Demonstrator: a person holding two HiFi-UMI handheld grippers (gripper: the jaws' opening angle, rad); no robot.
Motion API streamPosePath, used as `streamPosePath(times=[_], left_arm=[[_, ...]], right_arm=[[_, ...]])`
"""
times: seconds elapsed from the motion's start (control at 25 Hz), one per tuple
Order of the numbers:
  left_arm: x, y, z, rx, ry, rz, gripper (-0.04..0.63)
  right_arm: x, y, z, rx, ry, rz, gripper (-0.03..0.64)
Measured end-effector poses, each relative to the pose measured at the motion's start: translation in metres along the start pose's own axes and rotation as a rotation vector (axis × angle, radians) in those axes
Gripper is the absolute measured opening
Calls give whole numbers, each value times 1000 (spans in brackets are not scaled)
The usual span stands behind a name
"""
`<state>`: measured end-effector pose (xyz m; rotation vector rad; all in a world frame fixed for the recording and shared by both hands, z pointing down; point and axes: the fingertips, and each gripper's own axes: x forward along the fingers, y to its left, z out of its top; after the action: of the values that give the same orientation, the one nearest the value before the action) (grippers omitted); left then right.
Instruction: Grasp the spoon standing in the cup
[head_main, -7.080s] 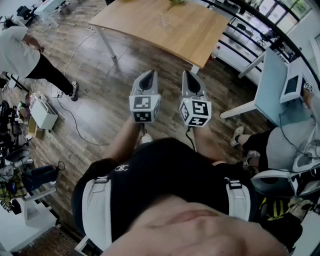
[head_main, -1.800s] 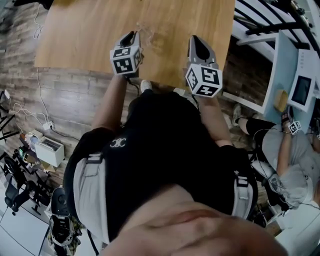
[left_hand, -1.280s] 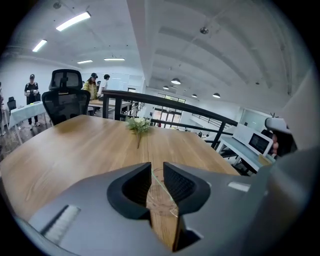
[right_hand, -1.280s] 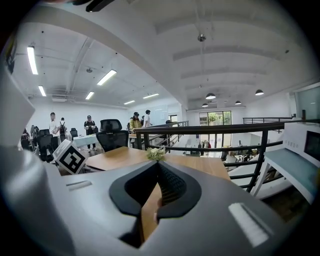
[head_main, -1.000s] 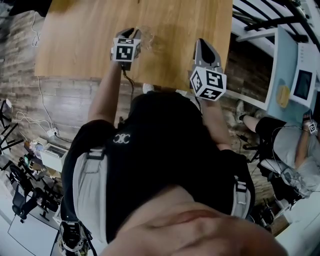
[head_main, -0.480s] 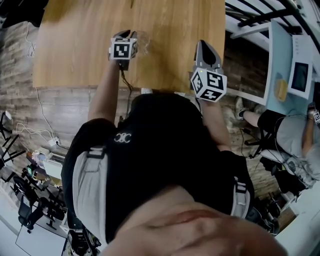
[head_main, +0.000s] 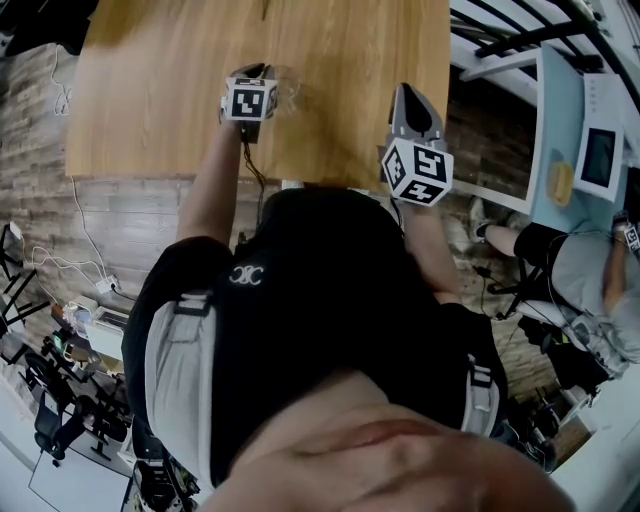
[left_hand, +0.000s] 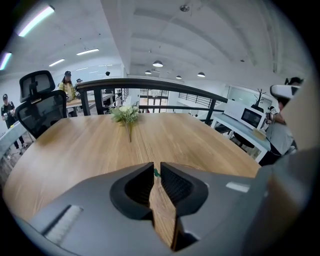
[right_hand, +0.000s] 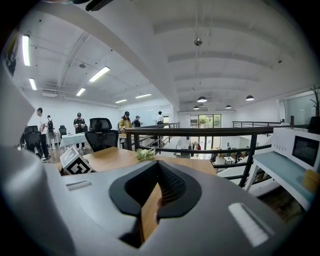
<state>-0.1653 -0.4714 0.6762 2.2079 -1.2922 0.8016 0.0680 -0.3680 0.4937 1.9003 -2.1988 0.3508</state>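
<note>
Spoon (left_hand: 156, 173), seemingly green sliver, standing between left gripper (head_main: 256, 72) jaws pinching it; right gripper (head_main: 408, 93) hanging clenched, empty, farther off

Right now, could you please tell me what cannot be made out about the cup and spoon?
Spoon: head view, too small; the glass cup is a faint blur beside the left gripper.
Cup: left gripper view, hidden below the gripper's body.
Green sliver between the nearly closed jaws: left gripper view, too small to identify.

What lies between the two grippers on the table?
In the head view, a clear cup right beside the left gripper, then bare wooden tabletop up to the right gripper.
</note>
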Motion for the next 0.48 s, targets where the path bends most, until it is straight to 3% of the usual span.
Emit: streamPosePath(times=[0.32,0.48], left_arm=[[-15,-11,17,-65,-100,-10,18],[-25,-20,21,-34,-124,-6,17]], right_arm=[[6,-2,-4,9,5,29,0],[5,-1,-3,11,1,54,0]])
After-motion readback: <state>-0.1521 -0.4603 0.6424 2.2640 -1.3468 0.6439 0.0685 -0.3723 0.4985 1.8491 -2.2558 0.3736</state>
